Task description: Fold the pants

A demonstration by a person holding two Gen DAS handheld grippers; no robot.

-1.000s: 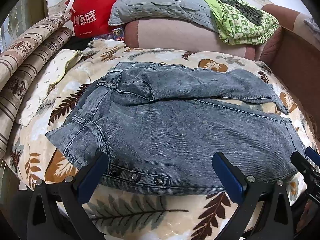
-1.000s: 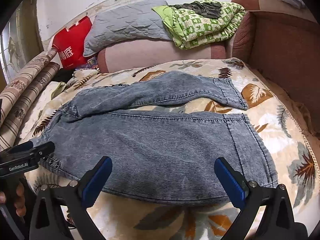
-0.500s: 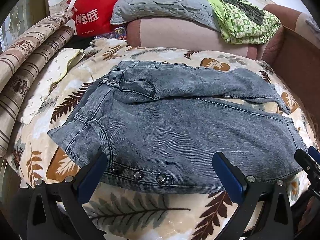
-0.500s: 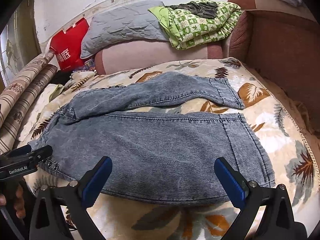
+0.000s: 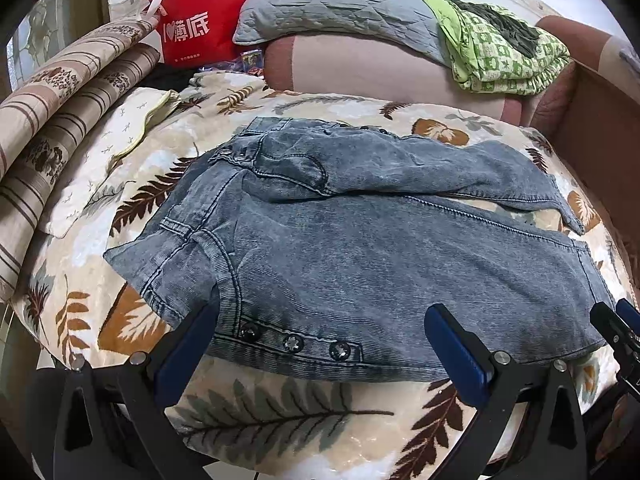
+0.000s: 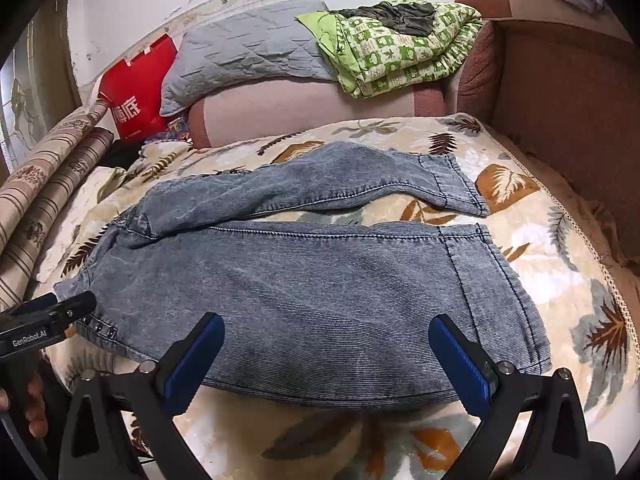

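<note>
A leaf-patterned blanket (image 5: 280, 420) covers the bed, and the grey denim pants (image 5: 380, 264) lie flat on it, long axis running left to right: waistband at the left, leg cuffs at the right. The far leg angles slightly away from the near one. Left tongs (image 5: 320, 348) hover apart over the near waist buttons (image 5: 294, 343); right tongs (image 6: 326, 354) gape apart over the near leg's edge.

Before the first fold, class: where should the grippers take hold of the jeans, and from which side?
Grip the jeans along the near leg's front edge: left gripper by the waistband buttons, right gripper nearer the cuff. That edge lies flat and faces both open grippers.
</note>
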